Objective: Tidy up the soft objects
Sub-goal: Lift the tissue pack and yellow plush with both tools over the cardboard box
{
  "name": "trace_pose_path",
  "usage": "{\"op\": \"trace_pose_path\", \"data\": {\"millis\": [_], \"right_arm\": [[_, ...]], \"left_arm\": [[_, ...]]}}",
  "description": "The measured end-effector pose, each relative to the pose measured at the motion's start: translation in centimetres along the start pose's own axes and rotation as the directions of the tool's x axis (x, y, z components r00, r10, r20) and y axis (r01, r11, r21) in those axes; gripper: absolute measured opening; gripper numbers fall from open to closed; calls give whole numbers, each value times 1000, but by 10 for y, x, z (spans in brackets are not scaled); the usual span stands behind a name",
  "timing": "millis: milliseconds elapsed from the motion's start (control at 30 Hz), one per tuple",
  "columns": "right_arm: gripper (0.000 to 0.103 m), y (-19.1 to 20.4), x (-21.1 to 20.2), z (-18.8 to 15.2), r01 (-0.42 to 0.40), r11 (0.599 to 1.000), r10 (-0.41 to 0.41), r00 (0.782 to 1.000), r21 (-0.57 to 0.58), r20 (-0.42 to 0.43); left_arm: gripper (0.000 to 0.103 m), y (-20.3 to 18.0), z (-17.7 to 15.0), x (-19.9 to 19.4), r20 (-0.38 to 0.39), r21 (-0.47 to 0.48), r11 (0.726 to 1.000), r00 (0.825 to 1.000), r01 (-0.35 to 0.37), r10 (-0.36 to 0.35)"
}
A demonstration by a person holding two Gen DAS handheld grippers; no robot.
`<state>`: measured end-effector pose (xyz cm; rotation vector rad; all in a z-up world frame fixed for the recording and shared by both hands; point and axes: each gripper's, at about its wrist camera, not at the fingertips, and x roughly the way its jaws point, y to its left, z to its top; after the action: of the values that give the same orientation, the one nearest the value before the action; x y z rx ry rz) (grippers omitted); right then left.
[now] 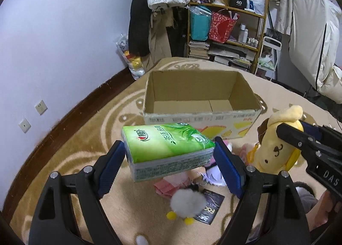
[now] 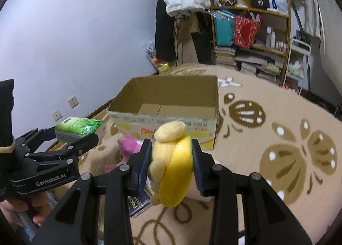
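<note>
The green tissue pack (image 1: 168, 148) hangs clear of the rug (image 1: 85, 148), clamped by its short ends between the wide-set jaws of the left gripper (image 1: 168, 165), just in front of the cardboard box (image 1: 201, 114). Beside it the yellow plush dog (image 2: 171, 168) is squeezed about its middle in the right gripper (image 2: 171, 165), whose jaws are drawn in close on the soft body; it too is off the rug, near the box's front wall. The box stands open, and as much of its floor as shows is bare. Both items appear to be in the carry step, picked up but not yet over the opening. Next, each hand probably needs to travel forward and over the near rim, then let go above the empty floor, the pack towards the left side and the dog towards the right so they do not collide. More soft things wait on the rug below: a white fluffy toy (image 1: 188, 204) with yellow feet, a pink plush (image 2: 128, 144) and some pink cloth (image 1: 171, 185), lying close to a dark booklet (image 1: 208, 207).
</note>
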<state>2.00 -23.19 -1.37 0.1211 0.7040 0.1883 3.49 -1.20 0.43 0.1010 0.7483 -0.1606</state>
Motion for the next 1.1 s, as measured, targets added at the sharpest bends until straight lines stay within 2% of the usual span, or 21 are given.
{"op": "trace_pose_path", "data": {"millis": [433,567,867,1100], "right_arm": [[38,5,12,58,-18,1000,19,998,-26,65],[38,4,22,76,-10,999,14,997,-46,77],[38,-10,52,105,1,999,1,997,-36,79],[39,-22,79,112,8,1000,-7,999,-28,41]], "left_arm": [[83,6,58,6,62,30,999,998,-32,30],[83,8,75,18,66,5,1000,998,1,-1],[83,4,97,65,20,22,999,1000,-24,24],[84,2,98,104,-52,-1,1000,999,6,-6]]}}
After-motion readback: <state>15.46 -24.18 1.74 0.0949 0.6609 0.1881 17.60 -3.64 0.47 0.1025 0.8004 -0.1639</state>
